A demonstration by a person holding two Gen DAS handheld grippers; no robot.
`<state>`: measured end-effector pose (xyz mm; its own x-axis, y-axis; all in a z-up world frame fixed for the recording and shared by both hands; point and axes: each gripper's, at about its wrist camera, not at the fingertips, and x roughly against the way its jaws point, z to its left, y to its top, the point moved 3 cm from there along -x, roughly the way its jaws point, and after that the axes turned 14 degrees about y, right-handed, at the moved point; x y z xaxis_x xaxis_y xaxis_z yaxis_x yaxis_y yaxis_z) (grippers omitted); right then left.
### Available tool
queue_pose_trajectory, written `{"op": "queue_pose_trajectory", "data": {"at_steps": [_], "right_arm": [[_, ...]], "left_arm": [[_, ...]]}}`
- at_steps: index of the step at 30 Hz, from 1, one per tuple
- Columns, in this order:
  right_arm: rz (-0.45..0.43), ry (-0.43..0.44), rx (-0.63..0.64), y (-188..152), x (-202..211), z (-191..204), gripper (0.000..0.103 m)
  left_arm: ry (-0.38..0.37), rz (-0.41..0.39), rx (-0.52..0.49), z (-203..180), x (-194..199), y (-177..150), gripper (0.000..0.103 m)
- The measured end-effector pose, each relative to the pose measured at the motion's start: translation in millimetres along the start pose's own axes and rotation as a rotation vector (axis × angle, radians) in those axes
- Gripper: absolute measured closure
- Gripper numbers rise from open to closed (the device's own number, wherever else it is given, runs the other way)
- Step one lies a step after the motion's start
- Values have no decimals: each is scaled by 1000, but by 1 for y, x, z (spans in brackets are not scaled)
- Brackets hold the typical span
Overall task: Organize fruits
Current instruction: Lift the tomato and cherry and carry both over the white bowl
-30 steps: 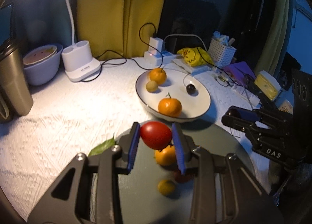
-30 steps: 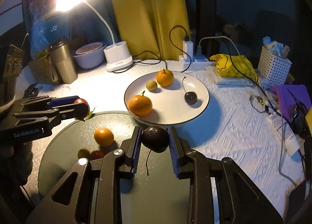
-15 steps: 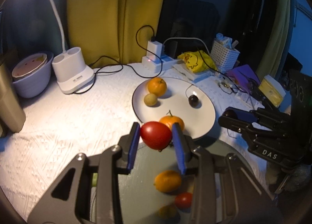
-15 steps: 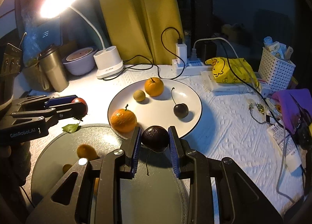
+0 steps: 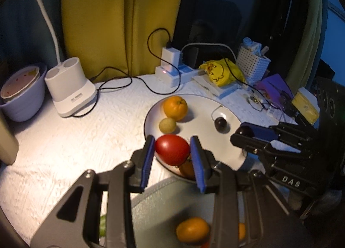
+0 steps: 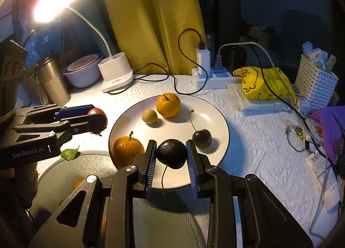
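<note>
- The left gripper [image 5: 172,150] is clamped on a red tomato [image 5: 172,149], the blue pads pressing its two sides; it hangs over the near-left rim of the white plate [image 6: 217,118], just above an orange with a stem [image 6: 127,150] that lies there
- The right gripper [image 6: 171,154] is closed tight on a dark cherry [image 6: 171,153], its stem dangling below, over the plate's near edge
- Judged from this, both fruits are on their way from the grey round tray [image 6: 86,161] to the plate, and the step in hand is setting them down
- Bare plate lies in the middle and along the right edge; aim the cherry near the other dark cherry [image 6: 201,138], and steer the tomato clear of the stemmed orange, or it may knock it or roll off it
- Lower each fruit until it rests on the plate before letting go; round fruit will roll towards the middle if dropped
- Keep the two grippers apart, since they stand close side by side
- More oranges wait on the tray's near side
</note>
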<state>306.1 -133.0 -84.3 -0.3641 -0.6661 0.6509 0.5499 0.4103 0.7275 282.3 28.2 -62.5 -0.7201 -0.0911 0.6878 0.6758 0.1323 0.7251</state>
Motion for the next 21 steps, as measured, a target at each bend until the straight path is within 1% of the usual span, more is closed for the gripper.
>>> {"op": "queue_pose_trajectory", "data": {"at_steps": [8,13,19,20,21], "right_arm": [[19,1,0,4,-22,-7,73],[29,-13,-5,5,-31,-12,73],[40,-35,-27,4,-35,-19,73],[42,-35,-28,4,-36,-19,73],[42,-36,-30,4,-35,-19,73]], "left_arm": [[-31,30,7,-6,-25,4,68],[-43,66,7,-12,-42,4,68],[-38,81,16,-11,-46,3,67],[-35,79,17,-11,-45,4,64],[-36,75,20,-11,-43,4,59]]}}
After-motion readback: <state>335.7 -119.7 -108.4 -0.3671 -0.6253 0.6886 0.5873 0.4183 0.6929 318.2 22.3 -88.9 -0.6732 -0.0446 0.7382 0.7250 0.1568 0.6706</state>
